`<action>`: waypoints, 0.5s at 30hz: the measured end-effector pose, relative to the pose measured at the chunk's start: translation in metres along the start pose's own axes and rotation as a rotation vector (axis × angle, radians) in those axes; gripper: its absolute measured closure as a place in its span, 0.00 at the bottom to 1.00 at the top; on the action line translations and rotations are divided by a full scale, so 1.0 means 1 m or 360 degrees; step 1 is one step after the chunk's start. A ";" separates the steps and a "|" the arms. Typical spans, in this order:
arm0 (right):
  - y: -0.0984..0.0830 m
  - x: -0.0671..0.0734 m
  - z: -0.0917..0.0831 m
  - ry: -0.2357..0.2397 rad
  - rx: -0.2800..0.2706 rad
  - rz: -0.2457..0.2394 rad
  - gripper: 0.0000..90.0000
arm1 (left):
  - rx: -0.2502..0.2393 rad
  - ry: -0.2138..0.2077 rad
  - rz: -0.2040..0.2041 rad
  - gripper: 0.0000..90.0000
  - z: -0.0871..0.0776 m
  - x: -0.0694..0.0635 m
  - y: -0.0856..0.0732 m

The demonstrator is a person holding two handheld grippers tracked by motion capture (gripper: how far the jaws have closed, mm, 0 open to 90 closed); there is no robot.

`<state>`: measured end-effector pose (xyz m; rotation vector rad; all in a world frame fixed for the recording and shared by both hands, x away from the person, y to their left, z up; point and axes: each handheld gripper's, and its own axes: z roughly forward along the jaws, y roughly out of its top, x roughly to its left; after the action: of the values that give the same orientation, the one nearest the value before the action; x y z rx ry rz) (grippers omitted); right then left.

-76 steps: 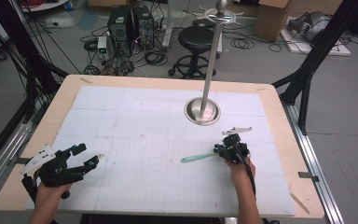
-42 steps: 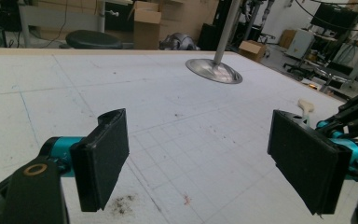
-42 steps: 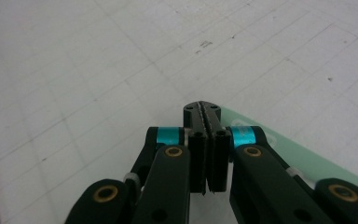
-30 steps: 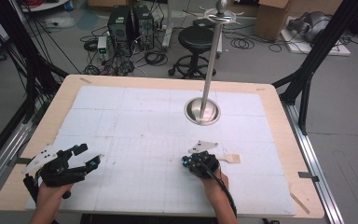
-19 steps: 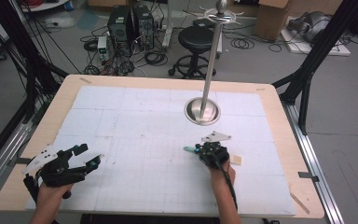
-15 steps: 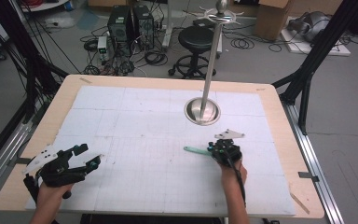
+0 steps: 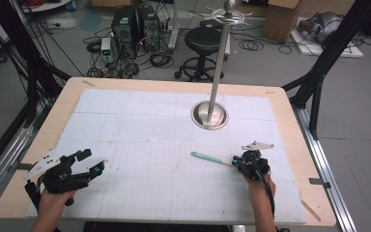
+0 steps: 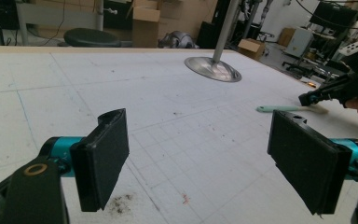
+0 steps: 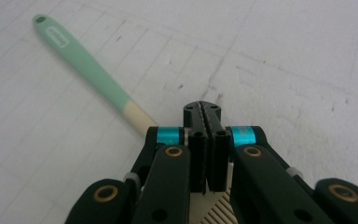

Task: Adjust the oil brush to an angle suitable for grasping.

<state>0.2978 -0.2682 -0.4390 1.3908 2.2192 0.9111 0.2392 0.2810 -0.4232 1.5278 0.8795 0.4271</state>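
Mint-green and cream, the toothbrush (image 7: 208, 158) lies low on the white gridded mat (image 7: 140, 121) that covers the wooden table (image 7: 63, 104), toward its right side. Its green handle points away to the left, toward the middle of the mat, and its cream end runs in under the right gripper (image 7: 241, 165). In the right gripper view the toothbrush (image 9: 86, 65) slants off to the upper left, and the pale bristled head shows directly beneath the black jaws. Those jaws are pressed together with no gap between them; whether they pinch the brush or merely sit over it cannot be told.

The left gripper (image 7: 84, 166) rests near the mat's lower left corner, well apart from the brush, its jaws spread wide with nothing between them. Its own view looks across the mat to the toothbrush (image 8: 284, 109) and the right gripper (image 8: 328, 93) beside it. A metal pole on a round base (image 7: 209, 116) stands beyond the brush, toward the far side.
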 end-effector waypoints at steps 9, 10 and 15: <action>-0.016 0.014 -0.017 0.0092 0.0036 -0.0053 0.99 | -0.0001 -0.0002 -0.0001 0.23 0.001 -0.001 0.000; -0.017 0.015 -0.018 0.0099 0.0032 -0.0065 0.99 | 0.0000 -0.0003 0.0000 0.23 0.001 -0.001 0.000; -0.024 0.024 -0.025 0.0175 0.0039 -0.0049 0.99 | -0.0005 -0.0004 -0.0003 0.23 0.001 -0.001 0.000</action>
<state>0.2561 -0.2623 -0.4364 1.3433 2.3332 0.9744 0.2390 0.2796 -0.4230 1.5243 0.8783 0.4249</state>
